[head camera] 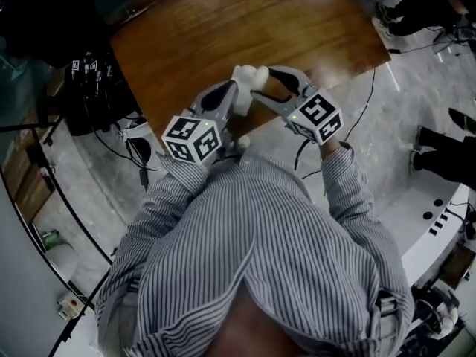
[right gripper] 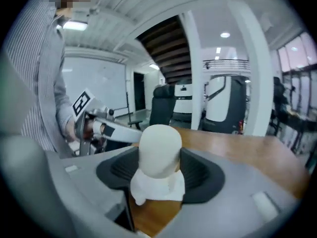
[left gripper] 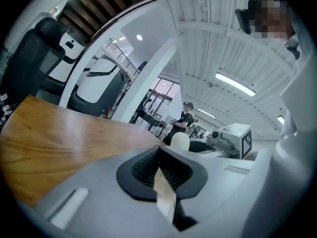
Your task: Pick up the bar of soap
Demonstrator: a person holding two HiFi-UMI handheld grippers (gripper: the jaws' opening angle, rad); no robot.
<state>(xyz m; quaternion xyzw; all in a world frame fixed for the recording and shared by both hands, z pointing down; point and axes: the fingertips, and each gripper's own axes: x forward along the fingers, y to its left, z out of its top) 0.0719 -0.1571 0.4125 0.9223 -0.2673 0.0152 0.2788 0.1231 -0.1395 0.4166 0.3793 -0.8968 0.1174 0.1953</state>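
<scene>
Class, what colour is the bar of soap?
Off-white bar of soap, clearest in the right gripper view.

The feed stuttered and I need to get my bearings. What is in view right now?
bar of soap: one, white, upright between the right gripper's fingers
crumpled wrap: one, white, at the soap's base; material unclear
table: one, brown wood, ahead of the person
equipment: one cluster, black, left of the table
cable: one, black, on the floor right of the table
bystander: one, dark clothes, far background
striped shirt: one, grey and white, on the person's torso
left gripper: one, grey with black pads, fingers together, nothing held, next to the soap
right gripper: one, grey with black pads, closed on the soap
</scene>
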